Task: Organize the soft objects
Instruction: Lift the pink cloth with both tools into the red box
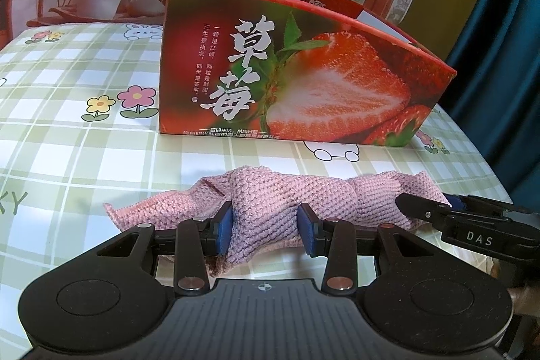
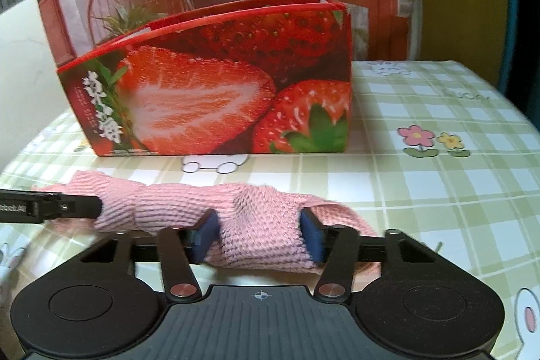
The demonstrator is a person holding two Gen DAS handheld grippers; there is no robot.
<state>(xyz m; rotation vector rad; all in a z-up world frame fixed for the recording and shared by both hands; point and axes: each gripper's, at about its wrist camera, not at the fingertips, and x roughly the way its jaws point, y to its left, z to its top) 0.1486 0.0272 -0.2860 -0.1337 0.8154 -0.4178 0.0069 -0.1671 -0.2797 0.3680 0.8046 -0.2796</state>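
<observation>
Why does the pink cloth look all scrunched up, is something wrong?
The pink cloth lies bunched in a rumpled roll in front of the strawberry box, not flat or folded. The left gripper and right gripper each pinch it. Nothing looks torn or spilled.

Pink knitted cloth (image 1: 270, 201), bunched lengthwise, lying before open strawberry-printed box (image 1: 303, 83)

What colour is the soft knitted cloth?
Pink; the soft knitted cloth shows best in the right wrist view.

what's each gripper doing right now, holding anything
left gripper: closed on the pink cloth.
right gripper: closed on the same pink cloth, further along it.
</observation>
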